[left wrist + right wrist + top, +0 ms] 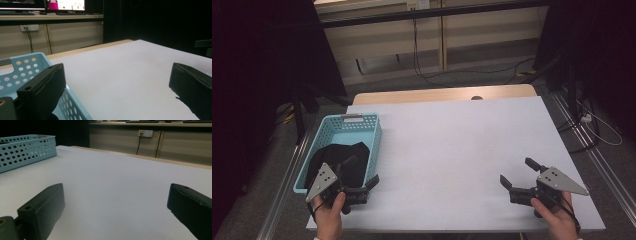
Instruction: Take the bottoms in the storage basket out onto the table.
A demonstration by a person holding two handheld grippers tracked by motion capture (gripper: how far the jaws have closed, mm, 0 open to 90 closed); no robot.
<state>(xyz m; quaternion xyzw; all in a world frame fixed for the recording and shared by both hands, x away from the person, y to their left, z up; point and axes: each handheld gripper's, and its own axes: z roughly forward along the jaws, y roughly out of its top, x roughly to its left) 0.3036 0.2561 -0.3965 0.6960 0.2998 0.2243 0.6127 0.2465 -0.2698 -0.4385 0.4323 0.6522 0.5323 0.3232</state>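
Observation:
A light blue perforated basket stands at the table's left and holds a black cloth. My left gripper is at the basket's near right corner, jaws wide open. One jaw is over the basket and the other over the table, with the basket's right wall between them, untouched. The left gripper view has that basket beside the left jaw, and the left gripper holds nothing. Near the front right of the white table, my right gripper rests open and empty. In the right gripper view its fingertips frame bare table, with the basket far left.
Beyond the white sheet lies the table's wooden far edge. Cables trail over the floor behind it. Metal rails run along both sides of the table. Black stands and curtains flank the scene.

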